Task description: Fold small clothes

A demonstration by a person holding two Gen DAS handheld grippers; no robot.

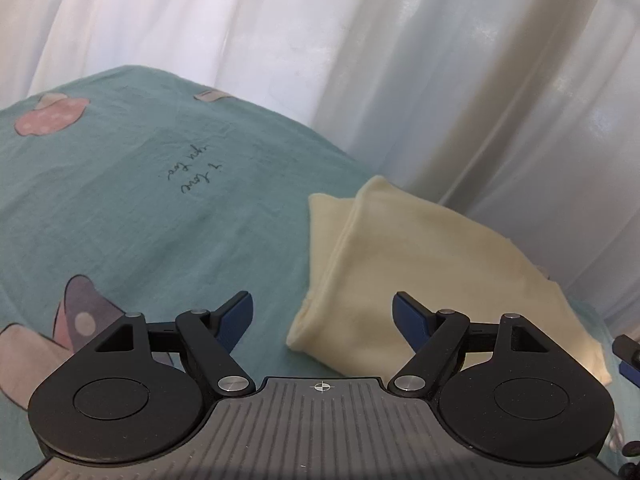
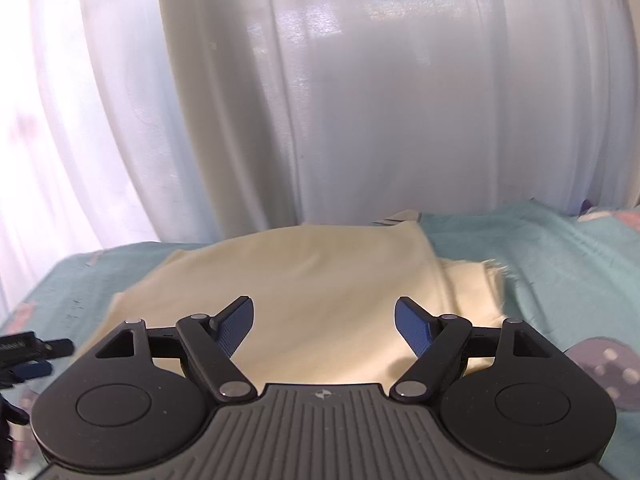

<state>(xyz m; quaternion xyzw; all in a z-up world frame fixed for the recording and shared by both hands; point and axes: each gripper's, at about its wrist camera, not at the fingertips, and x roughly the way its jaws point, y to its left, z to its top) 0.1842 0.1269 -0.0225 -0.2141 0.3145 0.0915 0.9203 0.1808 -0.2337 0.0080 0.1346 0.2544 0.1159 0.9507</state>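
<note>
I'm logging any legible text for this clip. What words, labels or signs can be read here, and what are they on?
"I love you too": handwritten-style script printed on the teal bedsheet, seen upside down in the left wrist view; the last two words are only a likely reading.
White lettering on the left gripper's body, at the edge of the right wrist view: too small and blurred to read.
The cream garment shows no text.

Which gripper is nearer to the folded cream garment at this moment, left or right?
Right, as far as I can judge. The right gripper hovers open directly over the cream garment. The left gripper is open beside the garment's left edge, mostly over the teal sheet.
</note>
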